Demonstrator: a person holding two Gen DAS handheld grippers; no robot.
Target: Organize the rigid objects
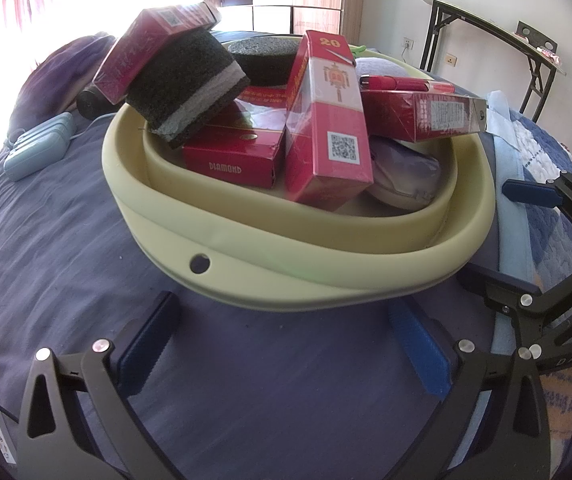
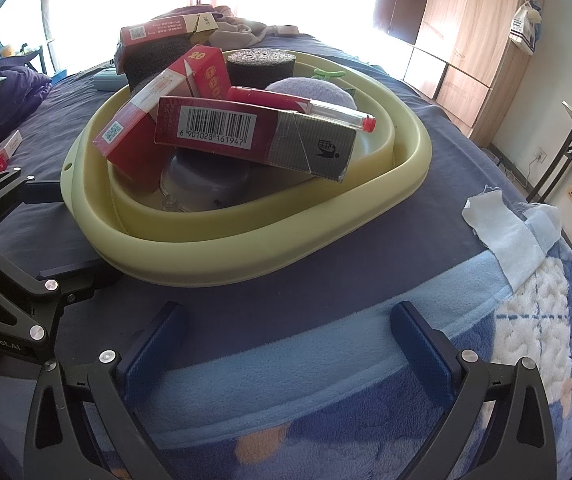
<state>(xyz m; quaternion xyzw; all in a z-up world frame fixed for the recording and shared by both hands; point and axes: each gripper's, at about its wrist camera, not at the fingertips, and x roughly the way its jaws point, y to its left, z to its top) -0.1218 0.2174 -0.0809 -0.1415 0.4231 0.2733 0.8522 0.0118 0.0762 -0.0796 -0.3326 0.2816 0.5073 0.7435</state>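
Your left gripper (image 1: 286, 344) and right gripper (image 2: 286, 344) both gape wide, holding nothing, just short of the smooth pale-yellow oval basin (image 1: 326, 276) on the bed's blue sheet (image 1: 65, 240), piled with glossy red cartons (image 1: 326, 128) and coarse dark sponges (image 1: 185, 84).

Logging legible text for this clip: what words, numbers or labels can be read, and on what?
"DIAMOND": low red box in the basin.
"20": top of upright red box.
"6 901028 161947": barcode on long red box.
"GenRobot.AI": left tongs frame.
"DAS": right tongs frame, cut off.
QR codes and fine print: unreadable.
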